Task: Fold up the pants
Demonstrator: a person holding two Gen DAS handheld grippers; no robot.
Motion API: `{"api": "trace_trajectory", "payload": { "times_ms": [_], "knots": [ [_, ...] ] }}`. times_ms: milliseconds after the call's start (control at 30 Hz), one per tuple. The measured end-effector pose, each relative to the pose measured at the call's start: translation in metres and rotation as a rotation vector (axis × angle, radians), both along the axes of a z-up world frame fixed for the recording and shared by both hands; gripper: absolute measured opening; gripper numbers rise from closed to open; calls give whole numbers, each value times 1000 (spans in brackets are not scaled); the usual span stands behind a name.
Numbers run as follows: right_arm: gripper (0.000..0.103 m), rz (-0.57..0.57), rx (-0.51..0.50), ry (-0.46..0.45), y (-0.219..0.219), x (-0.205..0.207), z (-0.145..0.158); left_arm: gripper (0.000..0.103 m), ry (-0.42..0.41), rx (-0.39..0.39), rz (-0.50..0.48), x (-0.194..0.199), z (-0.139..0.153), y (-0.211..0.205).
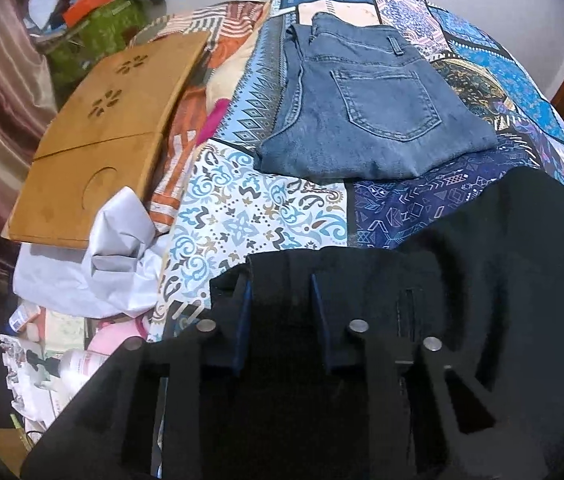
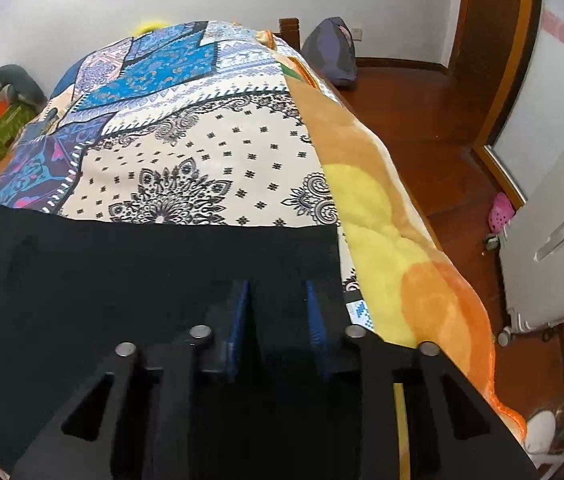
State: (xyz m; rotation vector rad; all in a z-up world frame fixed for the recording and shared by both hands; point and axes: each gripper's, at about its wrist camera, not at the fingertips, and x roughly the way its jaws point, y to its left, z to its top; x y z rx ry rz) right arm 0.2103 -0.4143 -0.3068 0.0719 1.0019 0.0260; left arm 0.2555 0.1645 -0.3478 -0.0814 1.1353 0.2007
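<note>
Black pants (image 1: pixel 502 264): spread across the near edge of the bed (image 2: pixel 209 152), on the patchwork bedspread.
Left gripper (image 1: pixel 282 296): my fingers are nearly closed, pinching the pants' left edge.
Right gripper (image 2: pixel 277 300): fingers narrowed on black cloth near the right corner.
Why both: gripping two points keeps the edge taut for folding, I reckon.
Folded jeans (image 1: pixel 366 108): parked farther up the bed, clear of my work.

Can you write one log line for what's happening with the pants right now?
left gripper: shut on black pants | right gripper: shut on black pants | jeans: folded on bed
</note>
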Motion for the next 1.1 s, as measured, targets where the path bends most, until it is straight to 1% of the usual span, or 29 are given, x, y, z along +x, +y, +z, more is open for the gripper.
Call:
{"api": "trace_trajectory", "payload": {
  "times_ms": [33,100,133,233,300,433,533,633,700,733,767,800,867,933,967,1100],
  "knots": [
    [15,7,-29,-10,5,-1,3,23,-10,20,14,-2,2,0],
    [14,28,-108,-101,16,-8,16,21,-43,56,45,-6,10,1],
    [13,26,-130,-125,18,-9,21,20,-63,76,59,-9,14,1],
    [13,-2,-128,-179,16,-8,37,20,-92,106,77,-13,23,5],
    [13,-18,-131,-193,12,-3,41,20,-98,116,84,-14,26,7],
    [13,-15,-150,-188,14,17,39,20,-103,126,93,-14,26,7],
    [13,-11,-157,-145,19,34,26,20,-69,126,95,-9,17,8],
    [13,1,-155,-72,23,45,8,20,-14,118,57,-4,4,5],
    [14,23,-198,-59,33,44,3,20,-6,119,20,-5,4,1],
    [18,36,-218,-57,36,42,4,22,-2,114,7,-7,7,1],
    [18,45,-253,-60,41,40,7,26,3,105,-2,-9,10,1],
    [23,53,-276,-65,45,38,11,29,3,89,-10,-11,15,2],
    [52,73,-306,-86,53,31,23,43,-30,82,-4,-18,30,5],
    [54,119,-283,-129,62,18,41,52,-74,69,7,-27,47,8],
    [54,144,-270,-143,68,12,49,54,-95,54,9,-32,56,10],
    [54,251,-200,-194,100,-14,82,58,-122,8,18,-54,79,13]
  ]
}}
